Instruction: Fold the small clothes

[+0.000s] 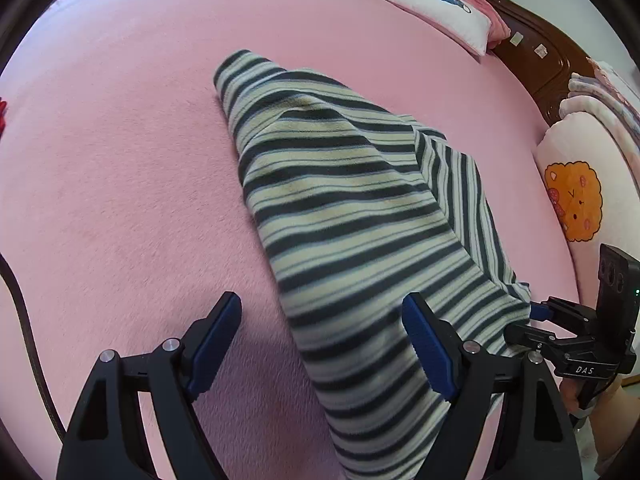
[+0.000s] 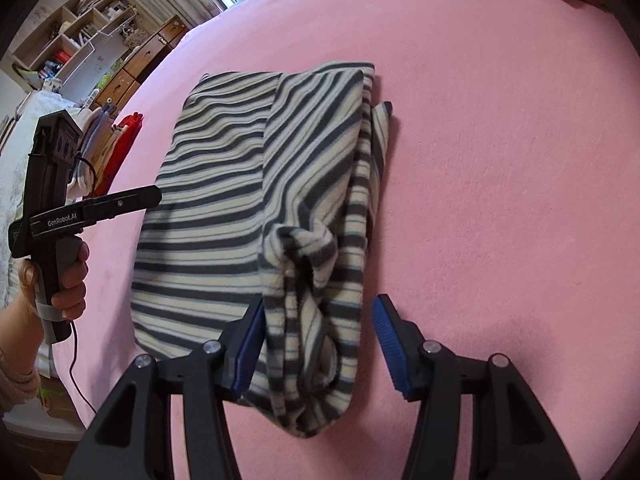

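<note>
Both grippers' jaws spread: left gripper [image 1: 322, 336] empty, right gripper [image 2: 320, 344] straddling striped fleece garment [image 2: 256, 200], its near hem hidden.

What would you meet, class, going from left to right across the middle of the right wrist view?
Person's hand holding the left gripper → striped garment → bare pink bed cover.

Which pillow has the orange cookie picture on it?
The cream pillow at the right edge, below the wooden headboard. The white pillow farther up has a small blue picture instead.
</note>
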The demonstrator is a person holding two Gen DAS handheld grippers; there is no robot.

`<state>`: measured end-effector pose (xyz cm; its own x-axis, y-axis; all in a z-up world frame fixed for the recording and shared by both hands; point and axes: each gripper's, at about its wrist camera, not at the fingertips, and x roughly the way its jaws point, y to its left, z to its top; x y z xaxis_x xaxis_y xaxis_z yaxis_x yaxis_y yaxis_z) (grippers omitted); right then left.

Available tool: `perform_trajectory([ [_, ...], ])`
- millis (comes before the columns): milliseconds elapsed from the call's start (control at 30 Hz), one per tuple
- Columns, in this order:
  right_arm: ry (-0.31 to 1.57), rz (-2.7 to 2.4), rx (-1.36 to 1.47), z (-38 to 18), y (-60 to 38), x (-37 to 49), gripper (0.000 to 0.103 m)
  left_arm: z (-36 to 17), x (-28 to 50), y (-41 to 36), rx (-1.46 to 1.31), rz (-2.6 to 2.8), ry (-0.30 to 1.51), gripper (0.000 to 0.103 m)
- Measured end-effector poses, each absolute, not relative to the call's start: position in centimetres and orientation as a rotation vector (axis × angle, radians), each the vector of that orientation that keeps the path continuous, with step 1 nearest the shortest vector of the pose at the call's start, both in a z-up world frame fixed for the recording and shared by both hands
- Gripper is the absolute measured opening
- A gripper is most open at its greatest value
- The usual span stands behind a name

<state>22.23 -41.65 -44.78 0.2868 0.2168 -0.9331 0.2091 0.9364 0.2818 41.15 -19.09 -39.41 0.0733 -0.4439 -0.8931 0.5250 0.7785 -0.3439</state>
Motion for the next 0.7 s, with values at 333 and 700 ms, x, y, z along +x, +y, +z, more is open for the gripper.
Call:
perform_trajectory([
  [333,1.298,0.021,0.453,-46.5,-42.5,22.9,0.071,-41.7,43.1,-20.7,0.038,-0.764,1.368,0.081],
  [700,1.298,0.158,0.520,-48.8,-42.4,25.4,0.078,-44.5,44.2,-21.6,-0.043,-0.831,1.406,0.082],
])
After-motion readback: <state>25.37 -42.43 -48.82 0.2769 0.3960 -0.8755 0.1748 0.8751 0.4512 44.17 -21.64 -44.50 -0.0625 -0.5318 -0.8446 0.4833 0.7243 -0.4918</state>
